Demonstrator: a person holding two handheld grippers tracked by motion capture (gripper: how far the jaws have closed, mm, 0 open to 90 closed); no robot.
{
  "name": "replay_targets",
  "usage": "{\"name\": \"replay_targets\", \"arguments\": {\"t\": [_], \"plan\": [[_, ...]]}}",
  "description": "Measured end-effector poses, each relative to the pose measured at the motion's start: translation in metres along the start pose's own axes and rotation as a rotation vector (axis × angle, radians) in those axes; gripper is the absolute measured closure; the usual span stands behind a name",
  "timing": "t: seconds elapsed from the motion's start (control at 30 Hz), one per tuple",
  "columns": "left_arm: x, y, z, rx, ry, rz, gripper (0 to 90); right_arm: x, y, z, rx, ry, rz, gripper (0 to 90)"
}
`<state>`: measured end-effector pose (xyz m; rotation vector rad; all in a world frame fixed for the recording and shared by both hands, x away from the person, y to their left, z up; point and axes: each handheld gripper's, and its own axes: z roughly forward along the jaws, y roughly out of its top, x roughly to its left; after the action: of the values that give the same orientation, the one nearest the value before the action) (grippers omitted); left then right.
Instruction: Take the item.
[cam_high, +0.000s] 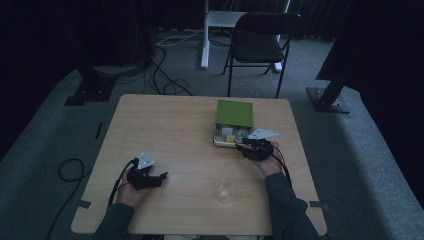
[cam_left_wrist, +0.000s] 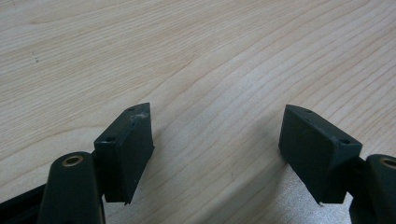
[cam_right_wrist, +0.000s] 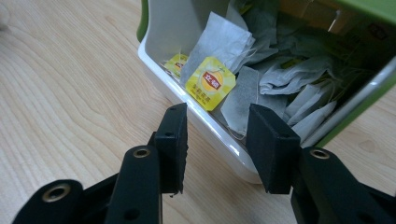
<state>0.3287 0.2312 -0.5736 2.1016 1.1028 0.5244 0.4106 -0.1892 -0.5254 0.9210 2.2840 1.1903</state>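
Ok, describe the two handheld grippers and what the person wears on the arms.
Both are black. The left gripper and the right gripper each carry a grey three-cornered plate on top and trail a black cable. Up close, the left gripper's fingertips are blocky black pads with small screw holes, on arms with brass-ringed pivots. The person's long sleeves are dark grey-green.

Right tongs (cam_right_wrist: 217, 135) hovering at near rim of white box (cam_right_wrist: 205, 128), jaws standing apart, nothing between them. Box sitting on wooden table (cam_right_wrist: 70, 102), green lid (cam_right_wrist: 359, 107) hanging over it at right. Tea bags (cam_right_wrist: 280, 79) lying heaped inside. Yellow tag (cam_right_wrist: 210, 83) leaning against near wall, just beyond jaw tips; second yellow tag (cam_right_wrist: 176, 63) peeking out behind it.
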Motion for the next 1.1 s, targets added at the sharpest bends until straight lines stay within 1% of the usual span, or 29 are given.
{"name": "replay_targets", "arguments": {"t": [0.07,0.17,0.23,0.43,0.63,0.77,1.1], "plan": [[0.0,0.0,0.0,0.0,0.0,0.0,27.2,0.0,0.0,0.002,0.002,0.0,-0.002,58.4],[0.0,0.0,0.0,0.0,0.0,0.0,27.2,0.0,-0.001,0.008,0.026,-0.005,-0.015,59.4],[0.0,0.0,0.0,0.0,0.0,0.0,27.2,-0.001,-0.001,0.009,0.022,-0.005,-0.012,60.8],[0.0,0.0,0.0,0.0,0.0,0.0,27.2,-0.001,-0.001,0.006,0.025,0.003,-0.026,65.5],[0.0,0.0,0.0,0.0,0.0,0.0,27.2,0.003,-0.003,0.002,0.026,0.007,-0.04,66.3],[0.0,0.0,0.0,0.0,0.0,0.0,27.2,0.007,-0.007,-0.004,0.022,0.02,-0.055,66.8],[0.0,0.0,0.0,0.0,0.0,0.0,27.2,0.017,-0.014,-0.012,0.014,0.039,-0.052,66.9]]}}
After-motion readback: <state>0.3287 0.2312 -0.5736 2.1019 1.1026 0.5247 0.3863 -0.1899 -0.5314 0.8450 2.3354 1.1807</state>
